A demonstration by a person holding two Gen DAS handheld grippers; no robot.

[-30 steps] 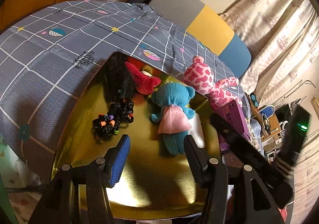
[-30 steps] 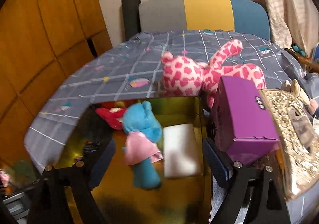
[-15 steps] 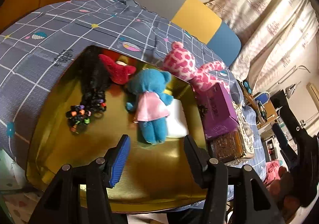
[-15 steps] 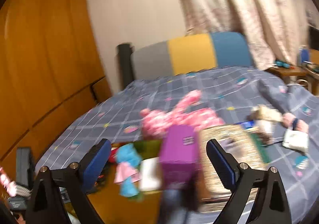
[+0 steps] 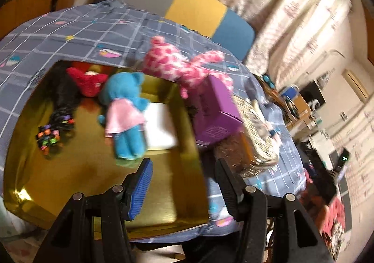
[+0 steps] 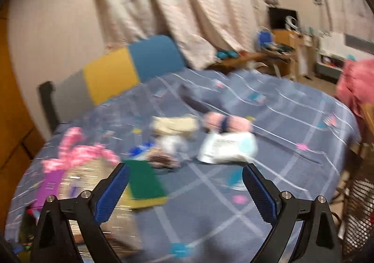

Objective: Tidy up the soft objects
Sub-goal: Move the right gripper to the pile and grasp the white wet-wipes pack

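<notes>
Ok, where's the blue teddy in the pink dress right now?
In the left wrist view, the blue teddy lies inside the gold tin, centre-left, between the red plush behind it and the white pad at its right.

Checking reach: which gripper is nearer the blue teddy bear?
Left. The left gripper hovers just in front of the blue teddy bear lying in the gold tray. The right gripper faces away across the bed; no bear in its view.
</notes>
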